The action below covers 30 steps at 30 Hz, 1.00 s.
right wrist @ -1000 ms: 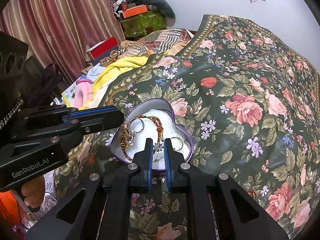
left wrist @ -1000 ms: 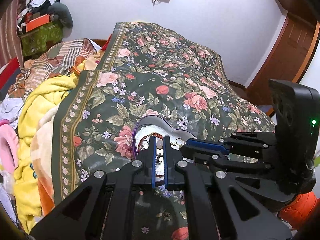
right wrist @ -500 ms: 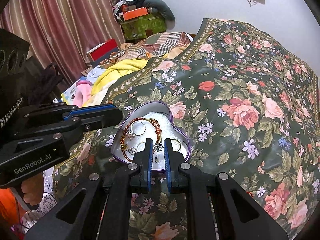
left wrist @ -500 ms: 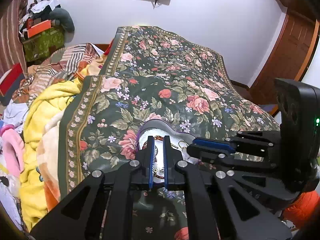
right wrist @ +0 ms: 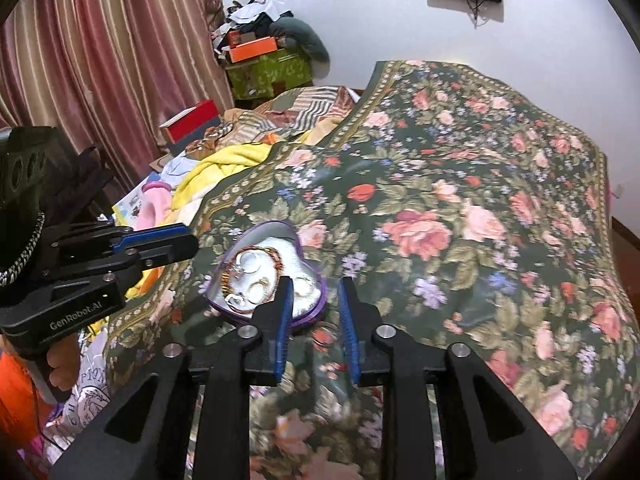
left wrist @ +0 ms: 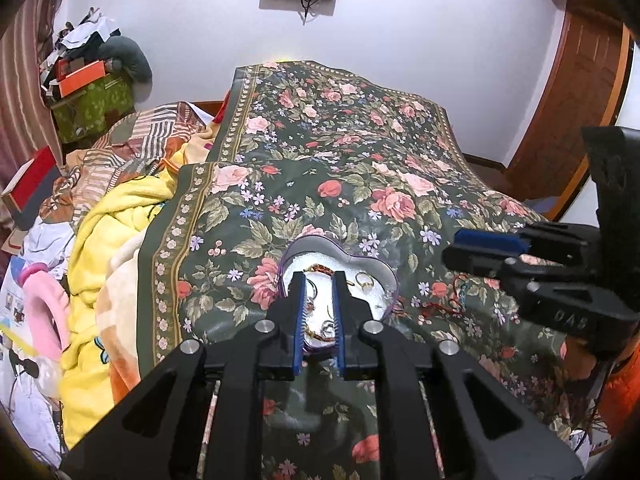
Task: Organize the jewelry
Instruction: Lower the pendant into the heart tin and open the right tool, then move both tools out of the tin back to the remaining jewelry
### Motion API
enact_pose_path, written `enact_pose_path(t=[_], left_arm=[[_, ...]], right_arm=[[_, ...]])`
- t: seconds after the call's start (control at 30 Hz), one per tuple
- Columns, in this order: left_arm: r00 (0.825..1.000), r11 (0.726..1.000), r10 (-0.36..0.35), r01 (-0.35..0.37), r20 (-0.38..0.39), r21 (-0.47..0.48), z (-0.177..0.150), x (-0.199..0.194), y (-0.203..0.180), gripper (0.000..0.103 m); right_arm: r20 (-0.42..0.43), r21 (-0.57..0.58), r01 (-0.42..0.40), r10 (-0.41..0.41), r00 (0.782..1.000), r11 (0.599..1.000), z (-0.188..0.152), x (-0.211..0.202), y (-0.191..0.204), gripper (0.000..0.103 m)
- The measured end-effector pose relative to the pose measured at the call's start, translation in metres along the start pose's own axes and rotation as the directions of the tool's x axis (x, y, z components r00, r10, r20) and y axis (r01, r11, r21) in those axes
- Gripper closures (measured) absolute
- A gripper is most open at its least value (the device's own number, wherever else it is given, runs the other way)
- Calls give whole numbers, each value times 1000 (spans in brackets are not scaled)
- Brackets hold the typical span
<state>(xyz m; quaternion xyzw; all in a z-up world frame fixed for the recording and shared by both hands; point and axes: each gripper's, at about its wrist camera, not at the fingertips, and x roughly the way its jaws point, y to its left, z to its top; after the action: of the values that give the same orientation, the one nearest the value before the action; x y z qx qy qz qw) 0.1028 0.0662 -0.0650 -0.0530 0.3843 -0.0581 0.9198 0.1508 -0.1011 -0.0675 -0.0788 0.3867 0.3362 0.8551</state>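
Note:
A purple heart-shaped tin with a white lining sits on the floral bedspread; it also shows in the right wrist view. It holds rings, a beaded bracelet and other small pieces. My left gripper hovers just above the tin with its jaws slightly apart and nothing between them. My right gripper is open and empty, just right of the tin. A loose ring lies on the bedspread between its fingers. Red thread pieces lie right of the tin.
The green floral bedspread covers the bed. A yellow blanket and pink items are piled to the left. A red box and curtains stand beyond. A wooden door is at the right.
My right gripper opened and shifted right, off the tin. My left gripper's jaws parted slightly and it drew back, with more of the tin showing.

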Motion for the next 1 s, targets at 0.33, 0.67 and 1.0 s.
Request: enact_pose_path(t=[0.33,0.67,1.0], left_arm=[[1000,1000,-17,18,-26,26,-9,-3,-16,82],[990,994,-91,97,-109,55,-27,17,-50,81],[972,989,-135,143,-193,27,-40,50,-66,81]], right_arm=[[6,56,70,-70,998,996,-13,-24,-32,80],[-46,65,108,-105,993,992,-34,-29,-48,80],[-173,57,101,-89,981,993,-60,-5,-53,70]])
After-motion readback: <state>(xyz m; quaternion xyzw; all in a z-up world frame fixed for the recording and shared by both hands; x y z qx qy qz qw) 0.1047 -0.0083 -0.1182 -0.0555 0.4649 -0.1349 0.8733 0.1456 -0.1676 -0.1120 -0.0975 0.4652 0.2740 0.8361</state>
